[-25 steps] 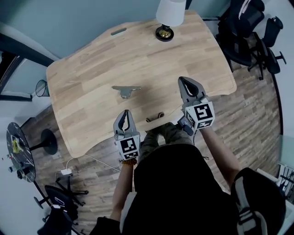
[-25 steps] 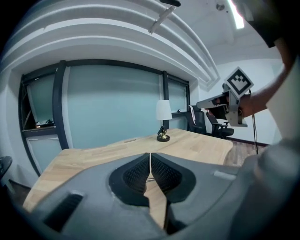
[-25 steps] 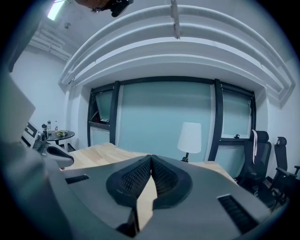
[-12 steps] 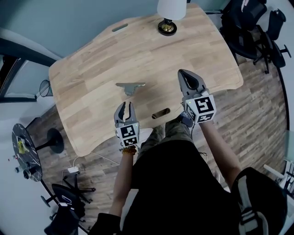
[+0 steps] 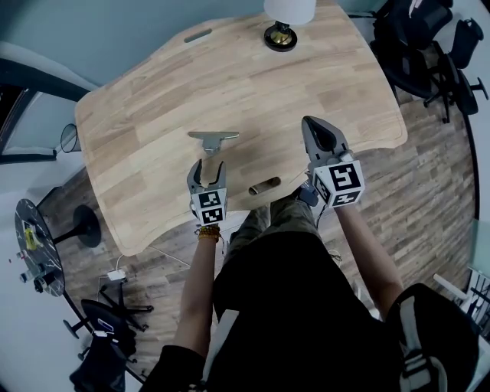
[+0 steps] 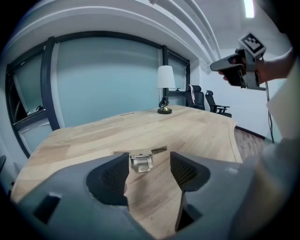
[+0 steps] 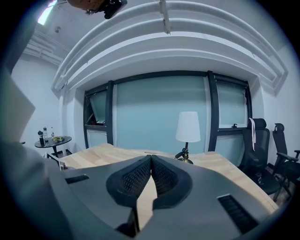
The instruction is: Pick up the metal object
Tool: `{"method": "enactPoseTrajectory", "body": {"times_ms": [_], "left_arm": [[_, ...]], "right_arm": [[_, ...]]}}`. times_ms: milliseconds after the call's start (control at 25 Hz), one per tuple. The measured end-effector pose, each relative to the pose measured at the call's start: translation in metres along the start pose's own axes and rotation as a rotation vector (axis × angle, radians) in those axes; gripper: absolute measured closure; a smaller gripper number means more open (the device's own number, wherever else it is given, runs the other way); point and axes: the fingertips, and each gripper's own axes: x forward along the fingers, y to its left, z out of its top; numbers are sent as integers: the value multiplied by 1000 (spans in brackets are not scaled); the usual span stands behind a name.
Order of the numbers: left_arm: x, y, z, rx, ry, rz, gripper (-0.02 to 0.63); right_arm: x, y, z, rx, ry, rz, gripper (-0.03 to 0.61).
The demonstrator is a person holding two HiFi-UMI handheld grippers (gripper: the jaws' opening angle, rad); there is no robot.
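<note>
Worktop [image 5: 145,107]: metal bracket [image 5: 213,139] unobstructed just ahead of opening, empty left claw [image 5: 207,168]; lamp [image 5: 282,27] far edge; right claw [image 5: 310,124] closed, empty.

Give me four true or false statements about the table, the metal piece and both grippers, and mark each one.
1. The metal bracket lies flat on the wooden table. True.
2. The left gripper is clamped on the bracket. False: its jaws are opening, and the bracket lies untouched just beyond their tips.
3. The right gripper has its jaws together with nothing between them. True.
4. The lamp stands at the table's near edge, beside the person. False: it stands at the far edge.
</note>
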Motion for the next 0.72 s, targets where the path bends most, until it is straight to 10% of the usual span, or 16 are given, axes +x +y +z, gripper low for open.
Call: {"method": "enactPoseTrajectory", "body": {"times_ms": [720], "left_arm": [[71,20,-33,-119,125,7,249]], "right_arm": [[-11,-25,-10,8,28,-54,574]]}}
